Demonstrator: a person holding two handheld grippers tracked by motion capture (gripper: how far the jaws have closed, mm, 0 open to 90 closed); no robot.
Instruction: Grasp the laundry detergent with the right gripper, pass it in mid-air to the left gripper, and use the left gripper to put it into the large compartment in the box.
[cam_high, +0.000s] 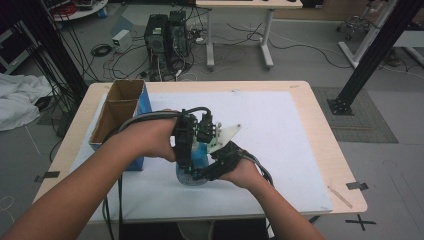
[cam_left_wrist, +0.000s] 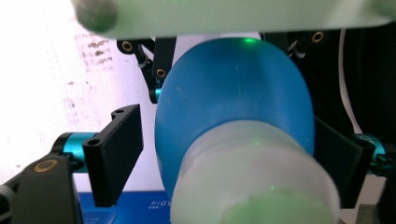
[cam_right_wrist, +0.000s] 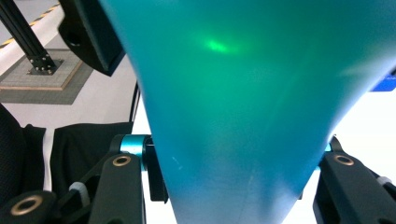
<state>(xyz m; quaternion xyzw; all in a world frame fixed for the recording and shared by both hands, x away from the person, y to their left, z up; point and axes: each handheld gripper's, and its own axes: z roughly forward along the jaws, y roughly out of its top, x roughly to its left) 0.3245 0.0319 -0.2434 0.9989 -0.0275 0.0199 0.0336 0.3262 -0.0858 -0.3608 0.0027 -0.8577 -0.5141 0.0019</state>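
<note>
Right gripper (cam_high: 212, 170) clamped on the body of a blue plastic bottle (cam_high: 197, 160), jaws pressing both flanks in the right gripper view, bottle (cam_right_wrist: 247, 102) rising between them. Left gripper (cam_high: 187, 145) reaching in from the opposite side, jaws apart around the bottle's frosted white cap (cam_left_wrist: 254, 182); near jaw standing clear of the cap with white worktop visible in the gap, far jaw close against the blue shoulder, contact there impossible to confirm. Not yet a grip.

Bottle held low over the white mat (cam_high: 280, 150) near the middle of the worktop (cam_high: 320, 135), between the two hands, cap end toward the left gripper. Open cardboard box (cam_high: 117, 112) with blue sides standing near the worktop's left edge, just beside the left forearm.

Likely step: seizing the cap to unscrew it. Best done by centring the cap between the left jaws before closing, so both pads meet it evenly; gripping the cap itself, not the sloping blue shoulder, where pads could slip; keeping the right clamp firm so the body does not turn with the cap.
</note>
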